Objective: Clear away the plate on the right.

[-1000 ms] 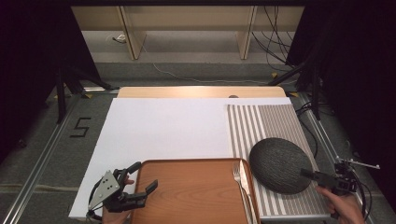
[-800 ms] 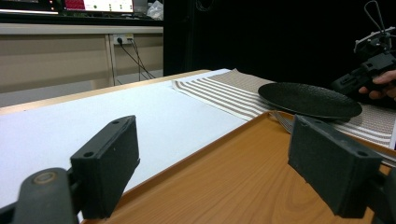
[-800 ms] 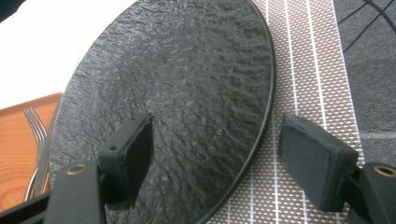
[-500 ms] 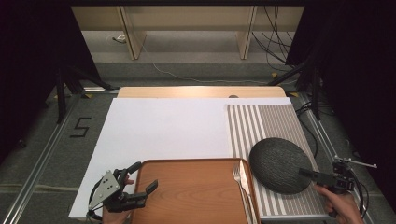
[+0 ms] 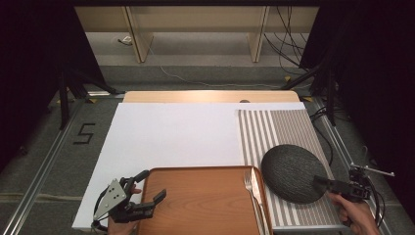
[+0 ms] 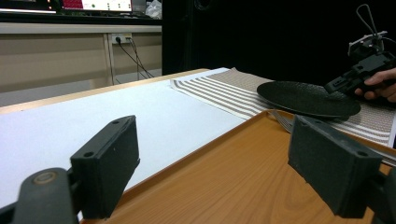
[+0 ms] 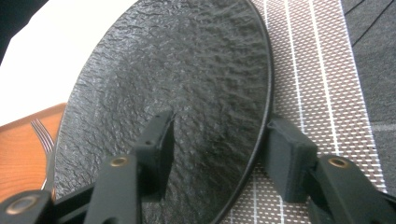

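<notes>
While its jaws have just been closing, the right gripper (image 5: 324,183) straddles the near rim of the plate (image 5: 292,172), one jaw over the top face and one outside the edge; in the right gripper view a gap remains on both sides, so the pads (image 7: 159,140) do not yet press. The right hand (image 5: 356,215) holds it low and nearly level at the table's right edge. The left gripper (image 5: 149,191) stands wide and empty, one jaw over the tray (image 5: 200,200), the hand (image 5: 120,226) at the near edge. The plate is round, black and rough-textured, lying on the striped woven mat (image 5: 279,128). A metal fork (image 5: 254,191) lies along the right side of the smooth wooden tray, just beside the plate.
</notes>
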A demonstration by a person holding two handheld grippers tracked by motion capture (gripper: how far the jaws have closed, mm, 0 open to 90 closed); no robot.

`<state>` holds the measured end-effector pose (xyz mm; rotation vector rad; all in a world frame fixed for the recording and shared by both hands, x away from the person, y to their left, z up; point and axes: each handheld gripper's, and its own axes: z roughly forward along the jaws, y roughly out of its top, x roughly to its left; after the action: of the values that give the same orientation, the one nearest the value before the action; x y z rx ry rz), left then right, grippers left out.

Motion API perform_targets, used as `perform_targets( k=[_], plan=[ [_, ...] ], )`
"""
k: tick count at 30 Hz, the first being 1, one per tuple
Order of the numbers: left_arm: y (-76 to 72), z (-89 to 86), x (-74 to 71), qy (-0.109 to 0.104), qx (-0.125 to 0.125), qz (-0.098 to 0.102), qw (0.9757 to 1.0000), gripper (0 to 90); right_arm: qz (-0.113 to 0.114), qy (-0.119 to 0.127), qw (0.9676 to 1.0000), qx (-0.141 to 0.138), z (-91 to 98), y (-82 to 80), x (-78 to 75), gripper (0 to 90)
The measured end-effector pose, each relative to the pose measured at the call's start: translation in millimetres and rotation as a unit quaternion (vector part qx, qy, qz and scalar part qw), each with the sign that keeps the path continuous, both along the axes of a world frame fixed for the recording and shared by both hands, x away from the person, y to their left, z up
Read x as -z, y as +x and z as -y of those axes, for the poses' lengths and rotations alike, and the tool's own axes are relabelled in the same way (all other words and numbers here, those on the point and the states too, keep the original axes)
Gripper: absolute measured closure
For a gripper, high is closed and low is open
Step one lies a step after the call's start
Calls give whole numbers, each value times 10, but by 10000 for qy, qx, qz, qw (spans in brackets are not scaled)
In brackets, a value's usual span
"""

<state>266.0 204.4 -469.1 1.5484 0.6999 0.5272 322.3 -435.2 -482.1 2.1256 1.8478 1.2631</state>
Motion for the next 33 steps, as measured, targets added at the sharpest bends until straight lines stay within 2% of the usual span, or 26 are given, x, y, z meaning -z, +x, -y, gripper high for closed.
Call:
perform_targets(
  k=[3,9,17,28,33],
  plan=[
    [1,1,0,-3,-5,-3,10000,161,-34,68,10000,60,20,3,4,514],
    [4,2,2,-2,-14,-8,10000,161,-107,401,9990,187,56,10,39,541],
    [5,-4,-1,-13,-16,-1,10000,161,-154,605,9978,226,96,34,62,582],
    [12,1,0,-9,-20,-14,10000,161,-226,747,9965,287,108,71,80,613],
    [10,1,0,-3,-14,-7,10000,161,-268,749,9962,364,117,81,88,683]
  ],
)
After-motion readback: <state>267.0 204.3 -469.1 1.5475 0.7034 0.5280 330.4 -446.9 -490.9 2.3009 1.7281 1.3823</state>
